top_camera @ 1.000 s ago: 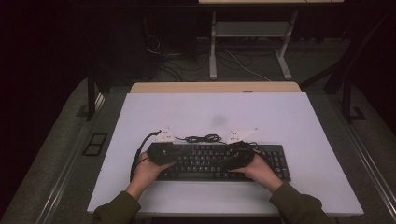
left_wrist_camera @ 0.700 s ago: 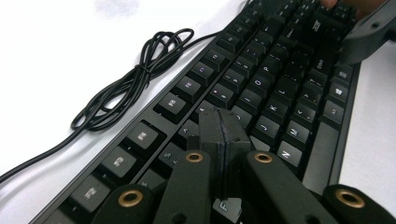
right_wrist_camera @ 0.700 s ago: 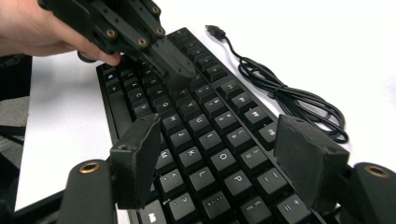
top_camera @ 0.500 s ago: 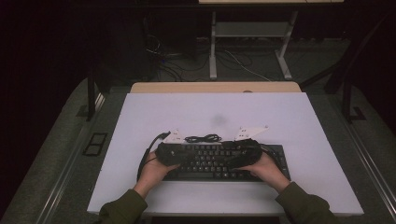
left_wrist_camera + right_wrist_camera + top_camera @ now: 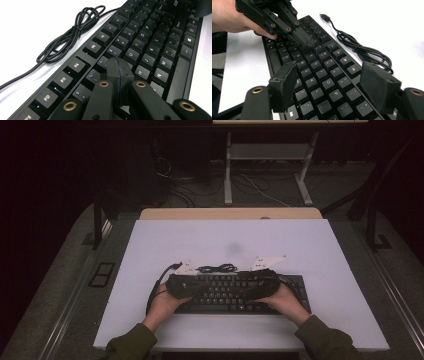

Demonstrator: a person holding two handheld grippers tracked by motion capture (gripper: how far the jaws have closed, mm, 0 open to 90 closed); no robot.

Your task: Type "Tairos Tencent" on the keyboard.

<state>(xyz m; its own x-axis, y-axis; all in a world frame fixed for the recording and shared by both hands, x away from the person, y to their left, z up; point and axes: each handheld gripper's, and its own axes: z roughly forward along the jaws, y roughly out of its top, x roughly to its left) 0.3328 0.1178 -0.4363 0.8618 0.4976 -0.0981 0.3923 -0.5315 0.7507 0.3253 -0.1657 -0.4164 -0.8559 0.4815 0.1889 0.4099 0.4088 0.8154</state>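
Note:
A black keyboard (image 5: 235, 292) lies near the front of the white table top (image 5: 230, 240), its coiled black cable (image 5: 217, 268) just behind it. My left gripper (image 5: 200, 287) is shut, with nothing between its pads. In the left gripper view its tip (image 5: 119, 62) hovers low over the number and letter keys of the keyboard (image 5: 150, 45). My right gripper (image 5: 329, 68) stands open above the keyboard's right half (image 5: 322, 72). Its jaws have just been opening, and nothing is between them. The right gripper view also shows the left gripper (image 5: 308, 42) and the cable (image 5: 362, 50).
The cable's USB plug (image 5: 325, 17) lies loose on the white top. A wooden desk edge (image 5: 230, 213) adjoins the far side. Beyond are a dark floor with wires (image 5: 260, 190) and a metal stand (image 5: 267, 152). The table's front edge runs just under the forearms.
Both hands have edged slightly to the right along the keyboard. The keyboard and its cable have stayed in place.

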